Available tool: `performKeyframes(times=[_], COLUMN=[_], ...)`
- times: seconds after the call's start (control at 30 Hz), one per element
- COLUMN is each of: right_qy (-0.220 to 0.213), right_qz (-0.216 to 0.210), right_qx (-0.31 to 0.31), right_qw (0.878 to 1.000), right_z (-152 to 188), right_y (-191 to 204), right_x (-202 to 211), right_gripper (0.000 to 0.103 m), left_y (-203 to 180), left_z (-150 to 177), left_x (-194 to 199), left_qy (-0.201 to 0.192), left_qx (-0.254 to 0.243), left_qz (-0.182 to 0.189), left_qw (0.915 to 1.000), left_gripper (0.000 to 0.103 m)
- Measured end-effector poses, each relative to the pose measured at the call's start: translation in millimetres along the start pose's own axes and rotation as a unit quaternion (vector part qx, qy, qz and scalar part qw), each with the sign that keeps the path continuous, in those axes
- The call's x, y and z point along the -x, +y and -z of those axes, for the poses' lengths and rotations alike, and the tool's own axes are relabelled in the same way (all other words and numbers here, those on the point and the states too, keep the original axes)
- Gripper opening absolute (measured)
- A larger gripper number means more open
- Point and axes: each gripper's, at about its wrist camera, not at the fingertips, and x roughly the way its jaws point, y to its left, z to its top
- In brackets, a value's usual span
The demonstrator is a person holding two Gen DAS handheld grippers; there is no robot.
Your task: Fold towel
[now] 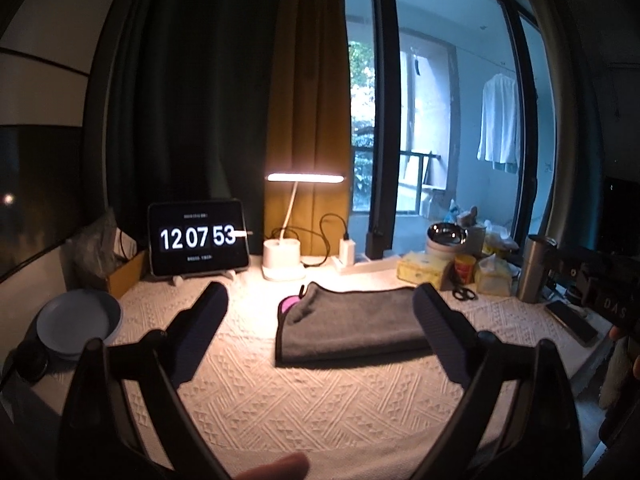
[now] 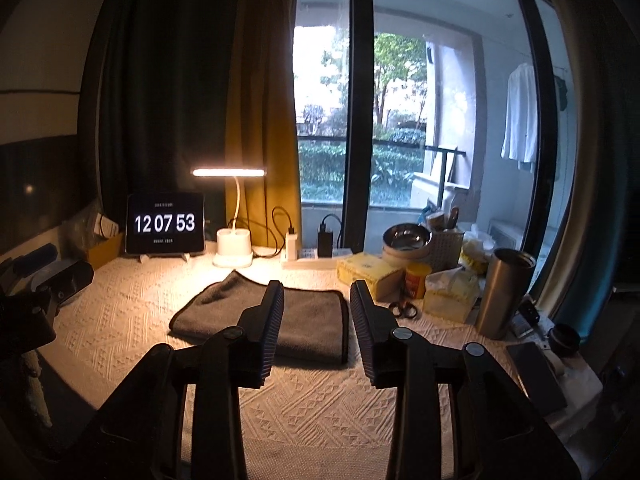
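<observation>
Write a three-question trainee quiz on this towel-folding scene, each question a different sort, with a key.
1. True or false: the left tool is clamped on the folded dark grey cloth towel.
2. Multiple choice: what lies right of the towel, in front of the yellow tissue box? A) black-handled scissors B) a spoon C) a pen
3. Fill in: the dark tablet clock reads 12 07 __.

Key:
1. False. Both the left tool and the right tool are open and hold nothing; the towel lies flat on the white textured tablecloth.
2. A
3. 53
</observation>
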Motion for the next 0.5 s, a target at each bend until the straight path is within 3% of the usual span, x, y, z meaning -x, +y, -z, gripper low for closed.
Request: performKeyframes(times=[0.1,0.27,0.5], right_qy=[-0.010,-0.042,-0.079], right_qz=[0.001,-0.009,-0.007], right_qx=[0.001,0.012,0.009], right_qw=[1.000,0.999,0.997], right_z=[-3,-9,-14], right_y=[-1,3,0], right_x=[7,22,38], right_gripper=[0.038,0.057,0.061], left_y=[0,3,11], left_z=[-6,-16,-24], left_x=[5,16,34], left_qy=[-0.010,-0.032,-0.073], left_qx=[-0.003,-0.006,0.005], left_qz=[-0.013,-0.030,-0.034], left_qw=[0.9999,0.9990,0.9967], left_gripper=[0.095,0.095,0.095])
